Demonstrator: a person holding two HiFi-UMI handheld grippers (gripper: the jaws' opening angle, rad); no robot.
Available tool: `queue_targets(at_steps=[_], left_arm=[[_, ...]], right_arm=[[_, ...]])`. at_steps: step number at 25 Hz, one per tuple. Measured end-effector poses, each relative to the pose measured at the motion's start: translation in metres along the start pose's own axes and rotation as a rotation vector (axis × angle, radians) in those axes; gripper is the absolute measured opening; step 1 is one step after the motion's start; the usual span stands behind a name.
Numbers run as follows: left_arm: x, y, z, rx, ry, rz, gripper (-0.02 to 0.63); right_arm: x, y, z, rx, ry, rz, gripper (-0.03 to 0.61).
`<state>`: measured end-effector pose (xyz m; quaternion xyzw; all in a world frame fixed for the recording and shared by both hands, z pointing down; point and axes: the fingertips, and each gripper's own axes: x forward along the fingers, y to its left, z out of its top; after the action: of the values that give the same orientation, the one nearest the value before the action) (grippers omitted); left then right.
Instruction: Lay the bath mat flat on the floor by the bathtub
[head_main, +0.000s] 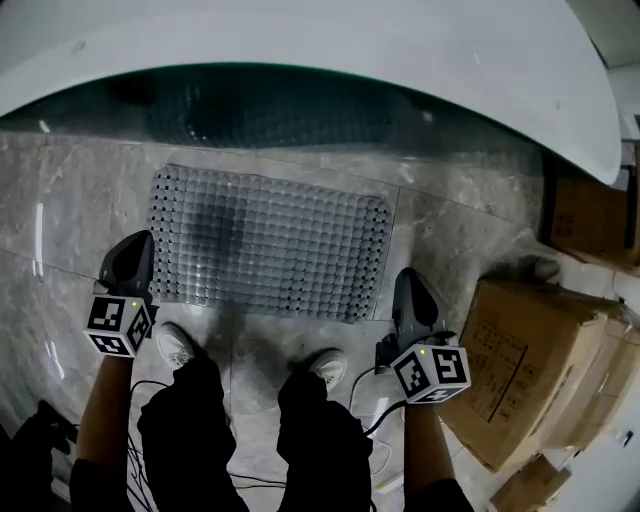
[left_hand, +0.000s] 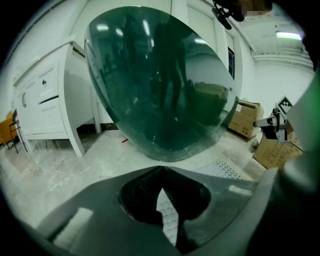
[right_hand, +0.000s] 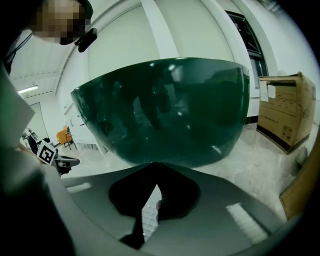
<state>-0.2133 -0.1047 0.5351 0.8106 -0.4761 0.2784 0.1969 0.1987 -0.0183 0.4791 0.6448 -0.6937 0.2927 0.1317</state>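
Mat (head_main: 268, 243) lies flat on the marble floor (head_main: 70, 200), right alongside the tub (head_main: 300, 50), no folds that I can see. Left gripper (head_main: 138, 245) hangs by its near left corner and right gripper (head_main: 410, 285) by the near right one. Both are clenched on nothing. Shoes (head_main: 175, 345) stand just behind the mat, and boxes (head_main: 520, 360) sit off right.

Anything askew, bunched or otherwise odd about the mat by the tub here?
Nothing stands out: the bath mat lies flat on the floor beside the bathtub, no folds or lifted corners visible.
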Motion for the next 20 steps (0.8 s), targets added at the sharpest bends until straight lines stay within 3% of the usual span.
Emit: queue_targets(at_steps=[10,20], left_arm=[[-0.064,-0.032,0.082,-0.012,-0.03,-0.001,0.0],[-0.123,-0.038,0.129,-0.012,-0.026,0.011,0.0]], right_arm=[[-0.064,0.023,0.083,-0.009,-0.01,-0.041,0.026],[-0.12,0.042,0.133,-0.007,-0.02,-0.081,0.026]])
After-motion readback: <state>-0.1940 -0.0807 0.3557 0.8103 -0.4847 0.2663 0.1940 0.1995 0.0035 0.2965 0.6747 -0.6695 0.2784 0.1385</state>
